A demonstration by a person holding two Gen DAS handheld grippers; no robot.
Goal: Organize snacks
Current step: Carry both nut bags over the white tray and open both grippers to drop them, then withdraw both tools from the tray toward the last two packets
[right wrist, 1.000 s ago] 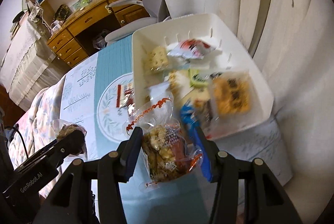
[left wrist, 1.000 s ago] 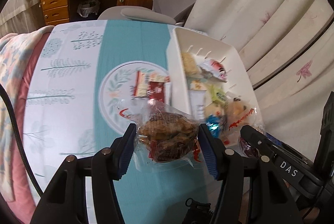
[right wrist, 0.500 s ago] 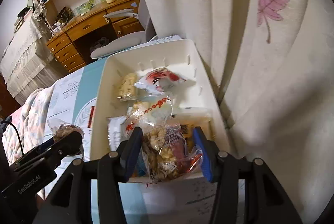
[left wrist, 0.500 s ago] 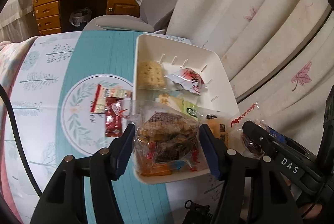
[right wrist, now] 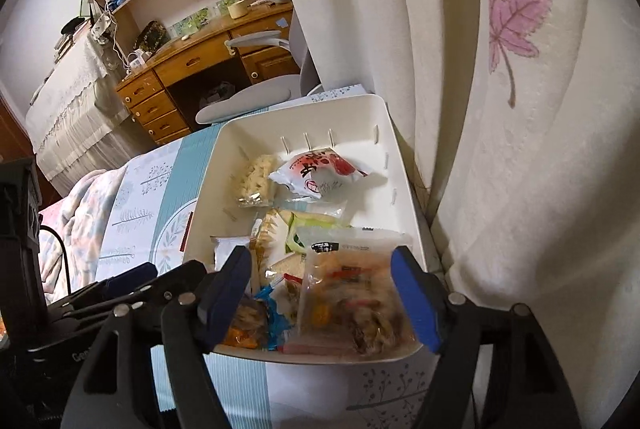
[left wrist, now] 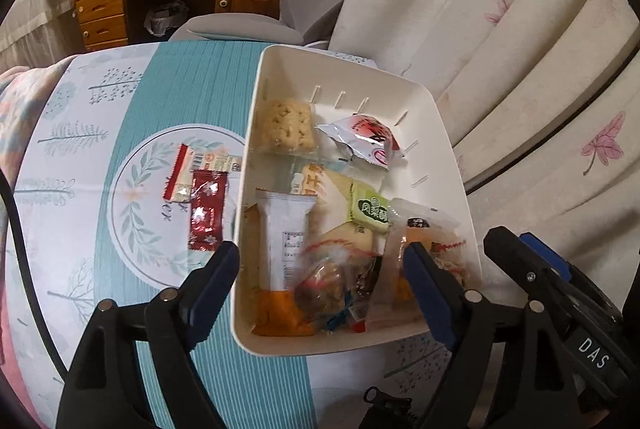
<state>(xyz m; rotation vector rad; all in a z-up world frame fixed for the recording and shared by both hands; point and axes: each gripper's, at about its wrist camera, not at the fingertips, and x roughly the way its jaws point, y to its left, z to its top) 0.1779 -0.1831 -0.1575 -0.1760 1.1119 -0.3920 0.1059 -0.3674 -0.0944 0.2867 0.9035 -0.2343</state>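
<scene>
Lying on the surface (left wrist: 192,77) are 2 red sachets (left wrist: 198,197), then the left hand-held gripper (left wrist: 320,283) and right hand-held gripper (right wrist: 320,293), both just spreading, with clear snack bags (right wrist: 352,305) between unpinched inside the white bin (left wrist: 440,133).

left gripper (left wrist: 320,289): jaws just opened | right gripper (right wrist: 322,289): jaws just opened

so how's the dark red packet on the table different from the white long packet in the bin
The dark red packet lies flat on the tablecloth, outside the white bin; the white long packet lies inside it, among other snacks. The dark red packet is shiny and shorter; the white long packet is matte, with printed text. Both are sealed, with crimped ends, and neither is held by a gripper.
</scene>
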